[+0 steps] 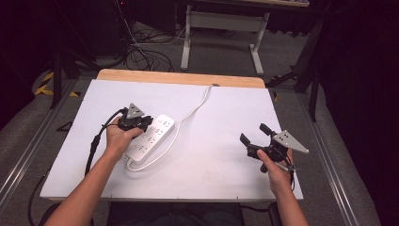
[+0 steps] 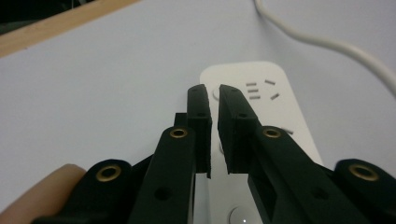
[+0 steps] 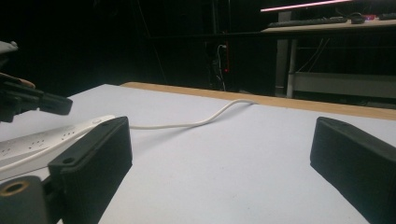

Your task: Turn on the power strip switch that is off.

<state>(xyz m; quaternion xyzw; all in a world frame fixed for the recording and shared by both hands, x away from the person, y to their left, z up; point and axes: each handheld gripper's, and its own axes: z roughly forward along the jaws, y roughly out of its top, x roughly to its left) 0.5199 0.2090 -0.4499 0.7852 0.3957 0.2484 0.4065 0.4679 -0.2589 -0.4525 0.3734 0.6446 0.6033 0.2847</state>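
White plastic, the power strip lies flat on the desk, left of the desk's middle, set at a slant with its far end toward the wooden back edge. Its white cable leaves that far end, curves across the white surface and drops over the back edge; another loop of cable runs along the strip's right side and curls round its near end. Directly over the strip hovers the left tool, pointing down at the sockets. Its two black jaws stand almost together, with a thin slit between them and nothing in it; in the left gripper view the tips sit above a round button near the strip's far end, beside a group of socket slots. The person's left hand grips that tool from the near side. Well to the right of the strip, the right tool is held above bare desk, jaws spread wide and empty, aimed toward the strip.
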